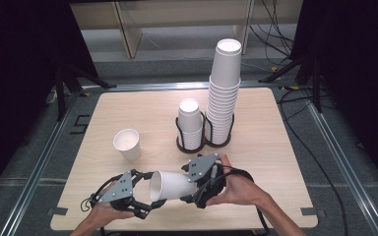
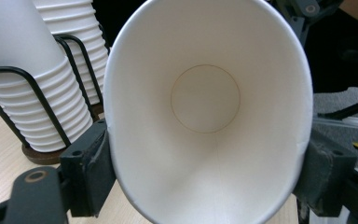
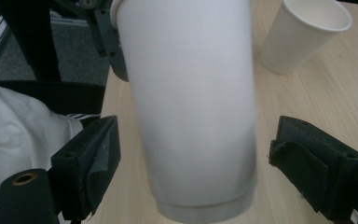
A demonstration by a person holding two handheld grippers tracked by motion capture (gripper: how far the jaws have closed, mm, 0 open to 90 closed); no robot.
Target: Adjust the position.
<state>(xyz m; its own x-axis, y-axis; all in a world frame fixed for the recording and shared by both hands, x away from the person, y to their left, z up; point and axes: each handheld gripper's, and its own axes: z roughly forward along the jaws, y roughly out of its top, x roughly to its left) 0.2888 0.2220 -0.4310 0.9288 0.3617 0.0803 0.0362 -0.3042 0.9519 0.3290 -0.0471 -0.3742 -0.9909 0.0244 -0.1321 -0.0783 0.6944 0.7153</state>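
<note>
Two grippers meet over the bench before the wire cup rack: left gripper fingers clenched on a paper cup's rim, right gripper fingers released around its base, likely a handover awaiting the right's squeeze.

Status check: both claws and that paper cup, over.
Left claw shut on paper cup at its rim. Right claw open around its base, pads clear. Loose cup and cup rack stand apart.

Left tool clamped shut, right tool jaws apart, facing it
</note>
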